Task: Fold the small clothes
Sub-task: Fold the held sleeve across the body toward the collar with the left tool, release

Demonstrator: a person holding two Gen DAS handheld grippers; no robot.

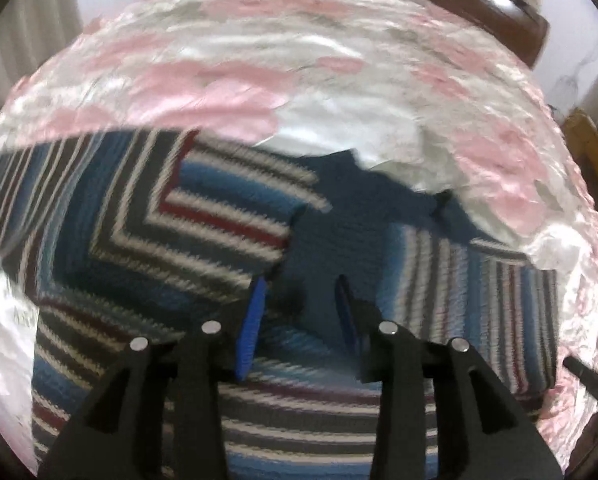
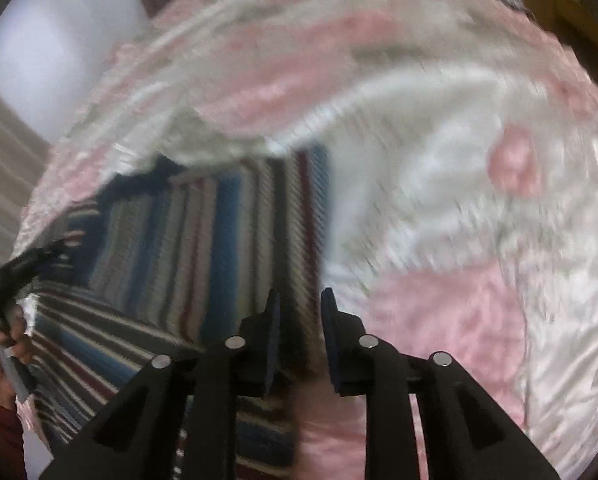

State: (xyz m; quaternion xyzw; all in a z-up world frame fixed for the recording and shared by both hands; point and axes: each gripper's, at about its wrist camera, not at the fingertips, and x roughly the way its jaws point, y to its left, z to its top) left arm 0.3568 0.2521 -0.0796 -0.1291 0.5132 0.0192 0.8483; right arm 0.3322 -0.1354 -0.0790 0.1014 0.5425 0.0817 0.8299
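Note:
A small knitted sweater (image 1: 203,236) with blue, white, grey and dark red stripes lies on a pink and white bedspread (image 1: 259,60). Its plain blue neck area (image 1: 339,232) sits just beyond my left gripper (image 1: 301,284), which hovers open over the sweater with nothing between its blue-padded fingers. In the right wrist view the sweater (image 2: 203,236) fills the left half, and my right gripper (image 2: 301,296) stands open above the sweater's right edge, where the knit meets the bedspread (image 2: 459,208). This view is blurred.
A dark wooden headboard (image 1: 503,4) stands behind the bed, with a wooden piece of furniture (image 1: 595,152) at the right. A hand (image 2: 7,340) holding the other gripper's handle shows at the left edge of the right wrist view.

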